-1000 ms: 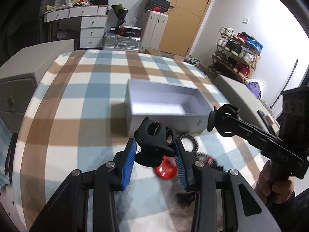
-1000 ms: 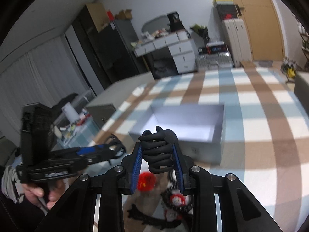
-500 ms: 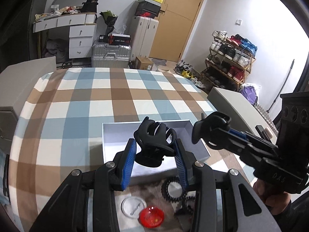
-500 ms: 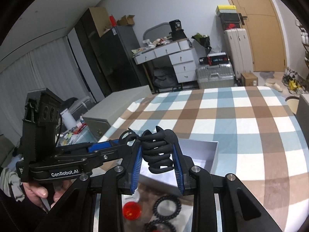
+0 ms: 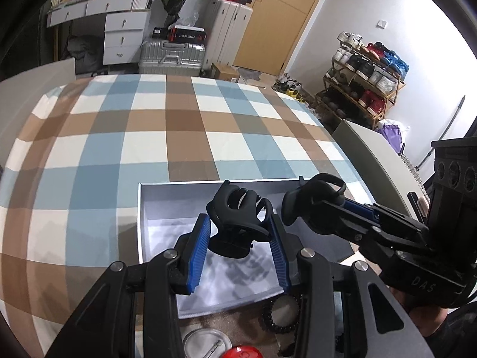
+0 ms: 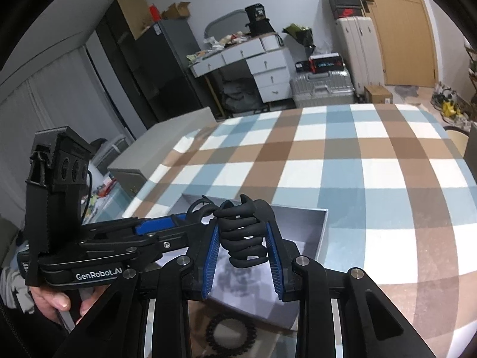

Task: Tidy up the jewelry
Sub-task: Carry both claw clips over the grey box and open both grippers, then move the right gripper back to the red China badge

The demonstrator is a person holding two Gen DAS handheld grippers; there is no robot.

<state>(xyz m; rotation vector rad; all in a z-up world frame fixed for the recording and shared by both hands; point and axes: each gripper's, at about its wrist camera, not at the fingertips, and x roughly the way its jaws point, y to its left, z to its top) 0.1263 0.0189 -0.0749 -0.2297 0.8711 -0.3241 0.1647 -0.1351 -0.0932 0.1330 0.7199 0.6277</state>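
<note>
Two handheld tongs over a checked-cloth desk [image 5: 184,137], both above an open grey box [image 5: 143,208]. Left tongs [image 5: 238,238] closed on a black claw hair clip [image 5: 235,217], blue pads pressing both sides, clip above box interior. Right tongs [image 6: 243,247] clamped on a 2nd black claw clip [image 6: 244,238], just right of the left one. Near edge, outside box: black beaded bracelet [image 5: 278,316], clear round badge w/ pin [image 5: 205,343], red round item [image 5: 241,352].
</note>
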